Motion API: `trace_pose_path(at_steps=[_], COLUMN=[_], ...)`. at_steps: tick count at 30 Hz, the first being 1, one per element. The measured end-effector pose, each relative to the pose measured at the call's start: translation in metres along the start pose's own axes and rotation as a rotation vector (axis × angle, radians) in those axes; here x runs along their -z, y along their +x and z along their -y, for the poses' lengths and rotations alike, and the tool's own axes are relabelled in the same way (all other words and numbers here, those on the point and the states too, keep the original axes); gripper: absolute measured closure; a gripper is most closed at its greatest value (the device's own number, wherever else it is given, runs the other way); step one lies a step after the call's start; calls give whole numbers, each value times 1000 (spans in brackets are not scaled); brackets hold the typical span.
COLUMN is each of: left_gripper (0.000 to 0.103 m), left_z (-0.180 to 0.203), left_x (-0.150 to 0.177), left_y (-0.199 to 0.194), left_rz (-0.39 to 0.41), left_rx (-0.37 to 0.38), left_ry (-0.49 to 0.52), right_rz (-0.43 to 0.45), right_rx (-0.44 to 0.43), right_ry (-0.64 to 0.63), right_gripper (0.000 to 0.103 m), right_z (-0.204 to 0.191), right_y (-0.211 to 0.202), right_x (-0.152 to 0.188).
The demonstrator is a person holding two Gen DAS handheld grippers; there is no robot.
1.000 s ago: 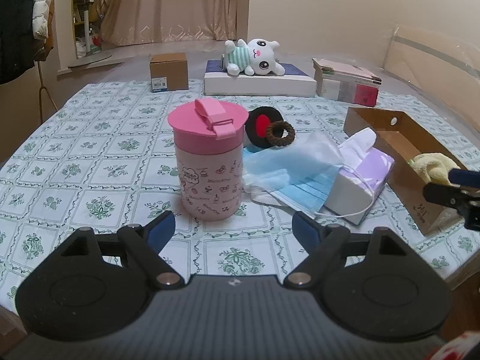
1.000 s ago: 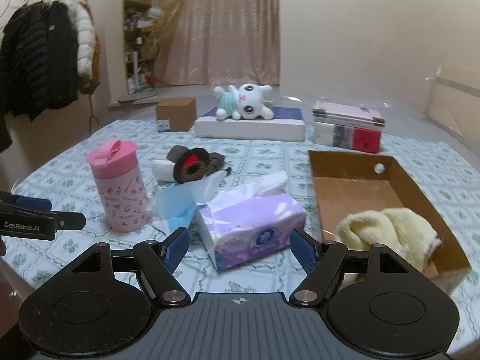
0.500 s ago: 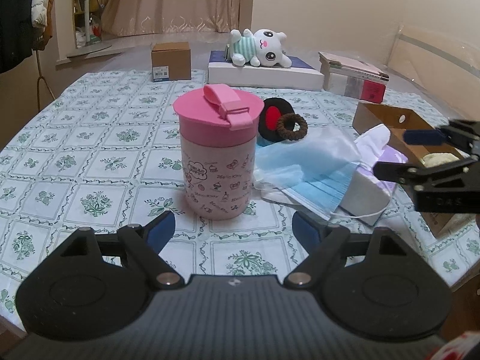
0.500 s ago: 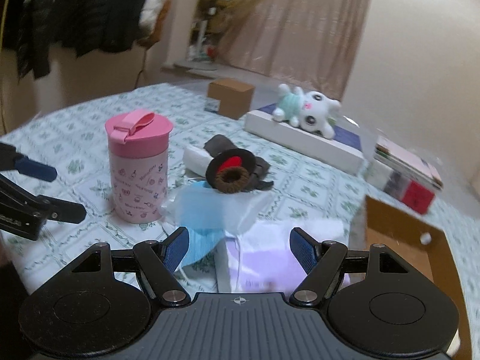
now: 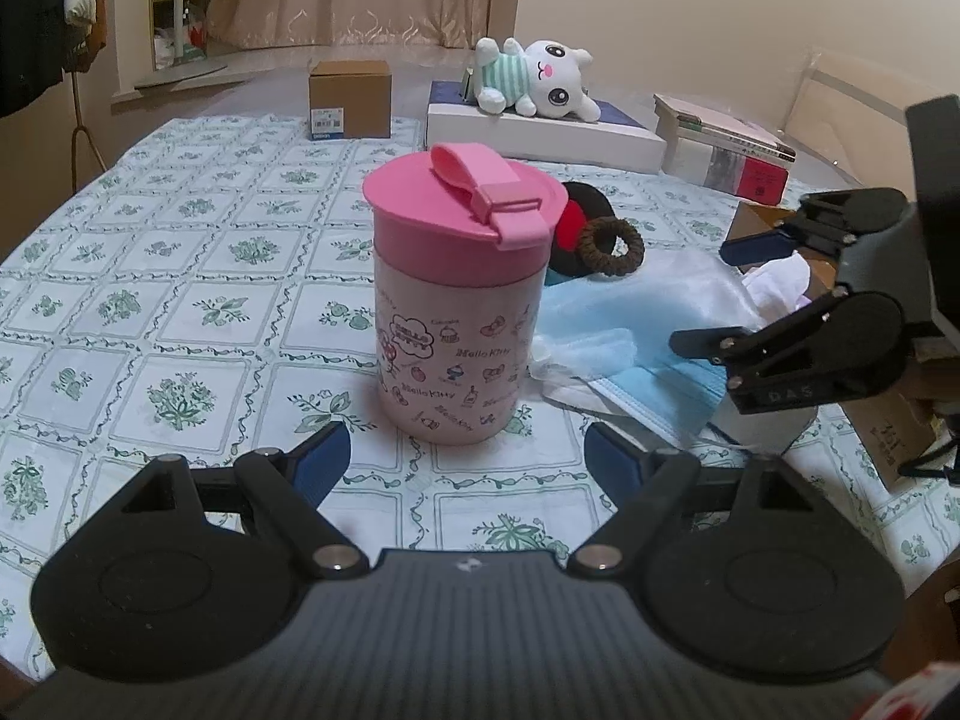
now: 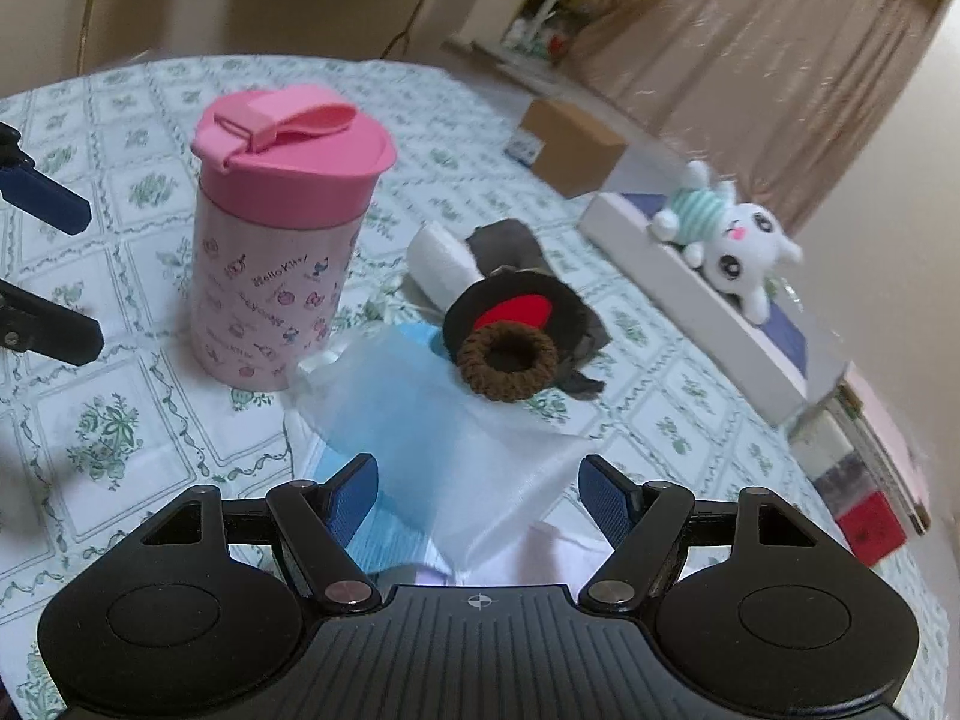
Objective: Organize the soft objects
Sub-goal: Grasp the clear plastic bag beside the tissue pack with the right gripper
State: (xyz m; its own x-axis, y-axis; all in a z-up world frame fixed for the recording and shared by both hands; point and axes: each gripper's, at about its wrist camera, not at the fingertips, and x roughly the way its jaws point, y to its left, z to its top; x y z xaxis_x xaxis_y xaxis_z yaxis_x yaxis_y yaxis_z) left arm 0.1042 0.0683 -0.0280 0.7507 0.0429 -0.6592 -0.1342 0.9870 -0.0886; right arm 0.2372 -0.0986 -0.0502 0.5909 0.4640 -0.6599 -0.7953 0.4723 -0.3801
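A pale blue face mask under a sheer white pouch lies right of a pink lidded tumbler. Behind them a brown scrunchie rests against a black-and-red round pad. My right gripper hovers open and rolled, the pouch's near edge between its fingers, untouched. In front of the tumbler my left gripper stands open and empty. A white tissue tuft shows behind the right gripper.
A plush cat lies on a flat white box at the back. A small carton and stacked books flank it. An open cardboard box sits at the right table edge. A white roll lies behind the pad.
My right gripper has swung left from the tissue pack and cardboard box to over the mask, rolling as it went. My left gripper has edged closer to the tumbler.
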Motion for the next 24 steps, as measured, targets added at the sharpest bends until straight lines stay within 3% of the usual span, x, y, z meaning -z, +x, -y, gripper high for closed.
trace_pose_path(at_steps=[5, 11, 14, 19, 24], left_gripper=[20, 20, 20, 20, 20], left_z=[-1, 0, 2, 7, 12], left_x=[1, 2, 2, 2, 5], left_y=[6, 6, 3, -4, -9], left_rz=[-15, -18, -15, -8, -6], left_rx=[0, 0, 2, 12, 25], left_ry=[-6, -3, 2, 5, 6], right_rz=[-8, 28, 56, 104, 78], right_rx=[-11, -7, -1, 16, 25], right_ry=[-4, 6, 21, 118, 230], right_gripper=[57, 81, 88, 91, 92], right_z=[1, -5, -10, -10, -6], right_y=[6, -5, -17, -44, -61], right_x=[-4, -5, -7, -7, 6])
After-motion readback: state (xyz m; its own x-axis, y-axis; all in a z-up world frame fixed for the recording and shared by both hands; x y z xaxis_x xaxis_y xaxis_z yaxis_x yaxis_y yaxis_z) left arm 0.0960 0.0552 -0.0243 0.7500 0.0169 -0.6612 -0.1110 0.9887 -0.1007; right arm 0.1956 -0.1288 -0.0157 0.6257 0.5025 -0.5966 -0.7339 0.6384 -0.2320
